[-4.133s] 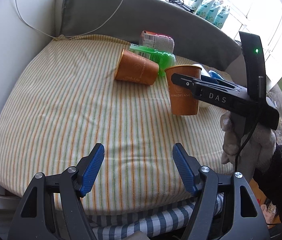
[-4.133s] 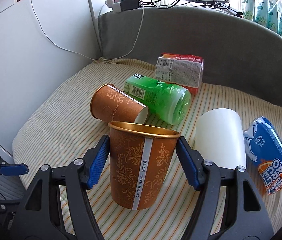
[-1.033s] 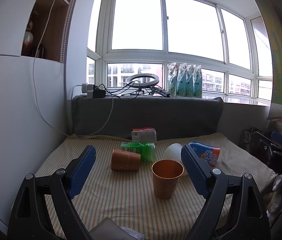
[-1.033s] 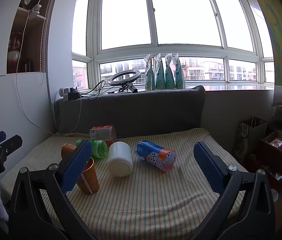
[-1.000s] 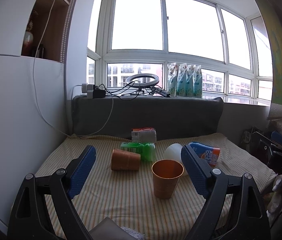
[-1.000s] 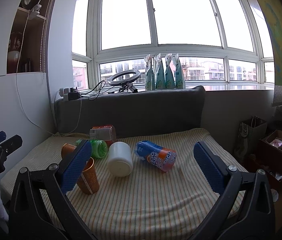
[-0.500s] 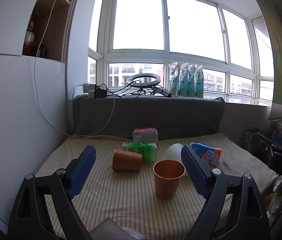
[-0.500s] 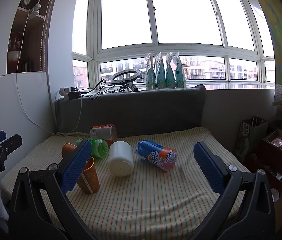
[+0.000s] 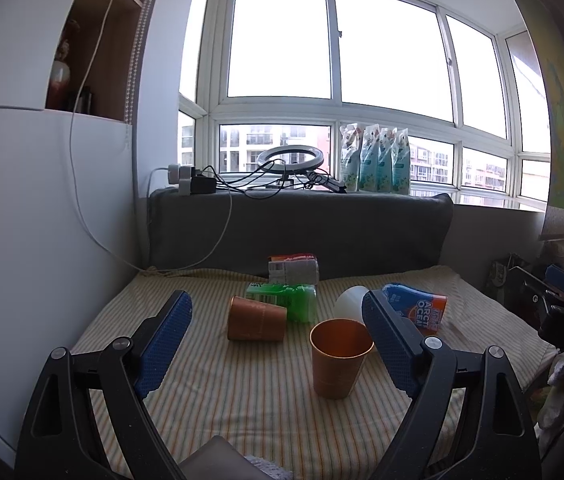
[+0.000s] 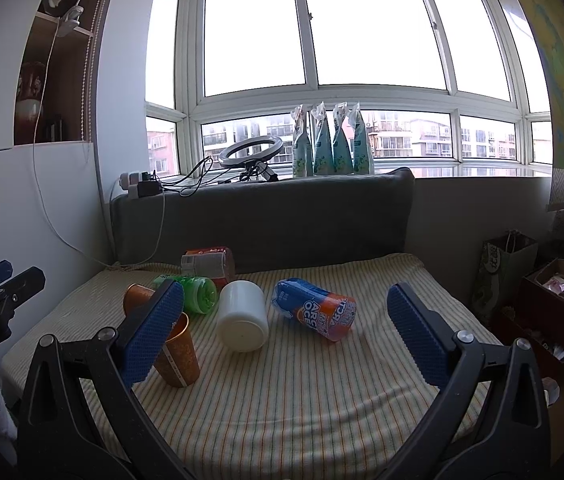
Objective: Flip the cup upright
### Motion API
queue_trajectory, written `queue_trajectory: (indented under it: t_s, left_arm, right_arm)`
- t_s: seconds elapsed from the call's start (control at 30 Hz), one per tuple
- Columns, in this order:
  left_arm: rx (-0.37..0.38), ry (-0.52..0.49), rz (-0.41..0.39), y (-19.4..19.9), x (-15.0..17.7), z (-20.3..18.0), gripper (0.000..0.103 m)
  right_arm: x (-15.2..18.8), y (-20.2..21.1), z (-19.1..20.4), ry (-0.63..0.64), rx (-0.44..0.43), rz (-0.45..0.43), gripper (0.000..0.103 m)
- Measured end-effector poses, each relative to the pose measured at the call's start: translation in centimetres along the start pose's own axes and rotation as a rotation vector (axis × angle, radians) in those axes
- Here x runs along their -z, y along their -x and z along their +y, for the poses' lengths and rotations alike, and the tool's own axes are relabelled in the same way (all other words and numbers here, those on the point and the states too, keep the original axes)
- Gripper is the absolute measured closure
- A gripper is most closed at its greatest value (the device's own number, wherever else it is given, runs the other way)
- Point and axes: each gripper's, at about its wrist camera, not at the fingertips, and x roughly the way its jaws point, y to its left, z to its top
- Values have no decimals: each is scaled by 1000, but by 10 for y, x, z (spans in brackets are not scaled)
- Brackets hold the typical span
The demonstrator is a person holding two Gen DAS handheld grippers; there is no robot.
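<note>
A brown paper cup [image 9: 339, 360] stands upright on the striped cushion [image 9: 242, 400], mouth up; it also shows in the right wrist view [image 10: 178, 356], partly behind a finger. A second brown cup [image 9: 256, 319] lies on its side behind it [image 10: 136, 298]. My left gripper [image 9: 278, 344] is open and empty, held back from the cups. My right gripper [image 10: 287, 332] is open and empty, well back from the cushion's objects. Each gripper shows at the edge of the other's view.
A green bottle [image 9: 285, 300], a white cup [image 10: 242, 320] on its side, a blue and orange pouch [image 10: 315, 312] and a red-topped pack [image 9: 293, 270] lie on the cushion. A grey backrest [image 9: 301, 232] with cables stands behind. Boxes and a bag [image 10: 501, 268] sit at right.
Since four seconds ago my right gripper has let go of the upright cup and both grippers have drawn far back. Over the last second almost nothing moves.
</note>
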Motion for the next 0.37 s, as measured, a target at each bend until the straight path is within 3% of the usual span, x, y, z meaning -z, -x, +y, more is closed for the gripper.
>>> queue_trajectory:
  t_s: [0.37]
  left_arm:
    - [-6,-8,-7,-2,1,-1,16]
  right_arm:
    - [2,-2,0,0,-4,6,0]
